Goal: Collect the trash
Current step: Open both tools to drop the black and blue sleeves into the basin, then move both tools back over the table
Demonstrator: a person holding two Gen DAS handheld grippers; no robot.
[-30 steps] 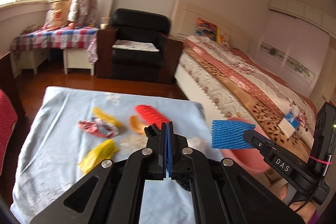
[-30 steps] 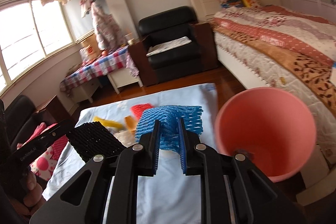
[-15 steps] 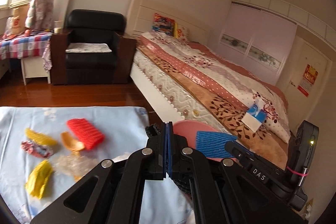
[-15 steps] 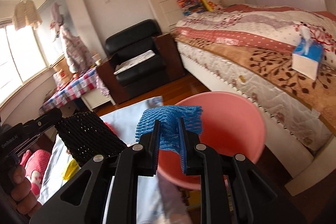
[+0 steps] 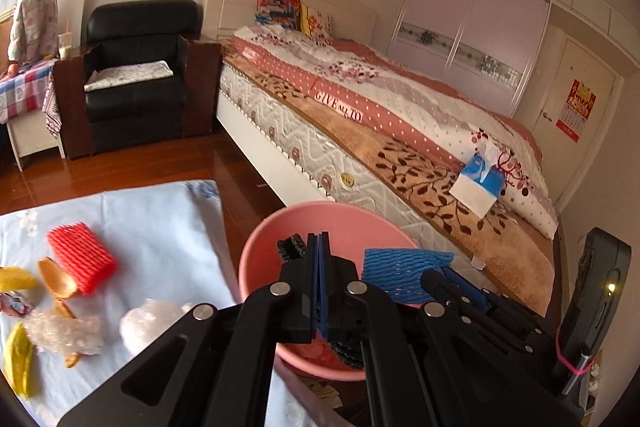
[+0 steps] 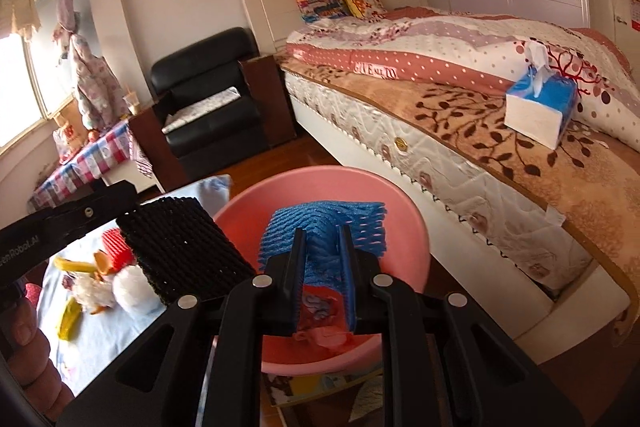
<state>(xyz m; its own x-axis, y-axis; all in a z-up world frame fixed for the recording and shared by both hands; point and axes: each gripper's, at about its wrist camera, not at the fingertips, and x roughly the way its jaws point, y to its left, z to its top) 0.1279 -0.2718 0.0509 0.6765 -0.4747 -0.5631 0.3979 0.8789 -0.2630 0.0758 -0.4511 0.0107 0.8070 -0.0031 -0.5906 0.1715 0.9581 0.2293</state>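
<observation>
- The pink round plastic bin (image 6: 404, 211) already holds some crumpled pinkish scraps at its bottom, so part of the collecting looks done.
- Two pieces are in transit. The left gripper (image 5: 318, 255) has its jaws pressed flat together on a black foam mesh sleeve (image 6: 184, 251); from its own camera only a black corner shows beside the jaw tips, with more below them.
- The right gripper (image 6: 322, 247) has its jaws narrowly spread, pinching a blue foam mesh sleeve (image 6: 324, 223) that fans out above and past the jaw tips.
- Both sleeves hang over the bin's mouth: the blue one sits directly ahead of the right jaws above the bowl, the black one near the bin's left rim.
- Neither piece is released yet, by my reading.
- Left behind on the light blue cloth-covered worktop (image 5: 160, 227), to the left of the left jaws: a red foam mesh sleeve (image 5: 82, 257), orange peel pieces (image 5: 60, 279), yellow scraps (image 5: 18, 359), crumpled clear plastic (image 5: 60, 331) and a white wad (image 5: 148, 319).
</observation>
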